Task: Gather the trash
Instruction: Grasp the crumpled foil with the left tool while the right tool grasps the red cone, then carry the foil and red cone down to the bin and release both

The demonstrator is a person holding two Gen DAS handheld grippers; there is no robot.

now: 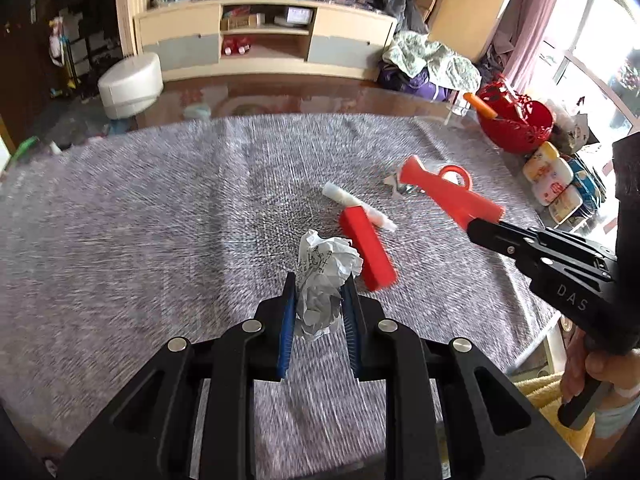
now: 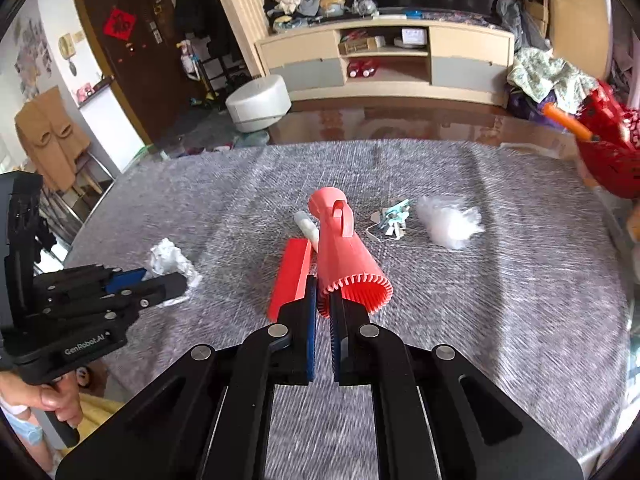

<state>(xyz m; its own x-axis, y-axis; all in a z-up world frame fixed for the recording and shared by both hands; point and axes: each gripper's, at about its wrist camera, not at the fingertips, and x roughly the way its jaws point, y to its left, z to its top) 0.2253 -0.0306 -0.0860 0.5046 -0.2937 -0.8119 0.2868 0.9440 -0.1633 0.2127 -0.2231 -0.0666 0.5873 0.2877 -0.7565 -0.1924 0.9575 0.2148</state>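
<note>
Left gripper (image 1: 319, 286) clamping crumpled paper (image 1: 326, 276), right gripper (image 2: 323, 300) pinching red cup (image 2: 344, 256) rim

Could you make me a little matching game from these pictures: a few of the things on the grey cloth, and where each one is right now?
Things:
1. crumpled paper ball
2. red funnel-shaped tube
3. red block
4. white fluffy wad

Places:
A. lying on the cloth, under a white stick
B. pinched in the left tongs
C. lying loose on the cloth, beside a torn wrapper
D. held by its ribbed rim in the right tongs

Pairs: 1-B, 2-D, 3-A, 4-C
</note>
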